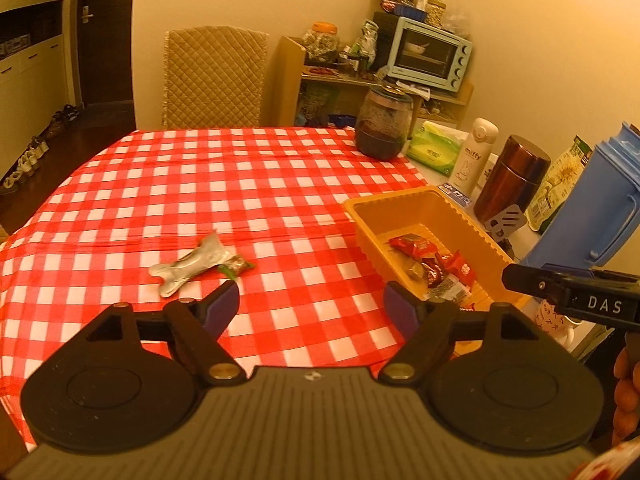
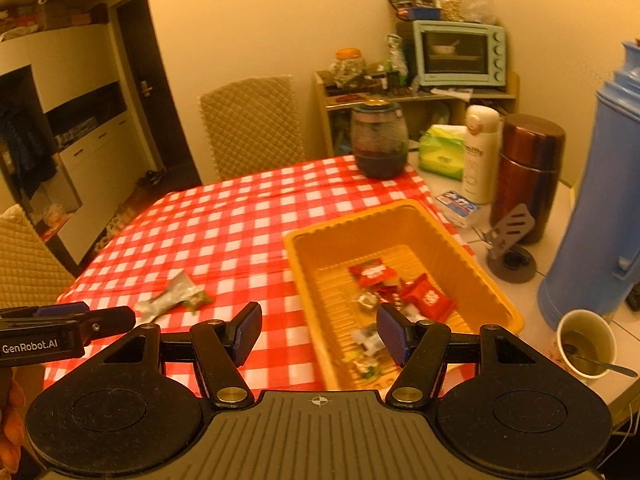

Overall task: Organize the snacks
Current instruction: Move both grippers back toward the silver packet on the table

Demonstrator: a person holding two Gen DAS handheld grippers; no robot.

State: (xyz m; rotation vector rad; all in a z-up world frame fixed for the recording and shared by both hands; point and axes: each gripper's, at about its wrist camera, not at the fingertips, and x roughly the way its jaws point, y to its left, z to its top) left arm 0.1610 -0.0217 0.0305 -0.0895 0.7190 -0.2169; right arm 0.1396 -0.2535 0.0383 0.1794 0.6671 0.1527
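A yellow bin (image 1: 400,206) (image 2: 400,216) stands on the red checked tablecloth at the right and holds several red and mixed snack packets (image 1: 434,264) (image 2: 404,292). A silver bone-shaped packet (image 1: 188,266) (image 2: 168,298) and a small green-wrapped snack (image 1: 236,266) (image 2: 198,300) lie together on the cloth left of the bin. My left gripper (image 1: 312,306) is open and empty, above the cloth just in front of these two snacks. My right gripper (image 2: 318,332) is open and empty, over the bin's near left edge.
Right of the bin stand a dark glass jar (image 2: 378,140), a green tissue pack (image 2: 442,154), a white bottle (image 2: 480,152), a brown flask (image 2: 528,176), a blue thermos (image 2: 600,184), a phone stand (image 2: 512,236) and a paper cup with a spoon (image 2: 586,346). A quilted chair (image 1: 214,76) stands beyond the table.
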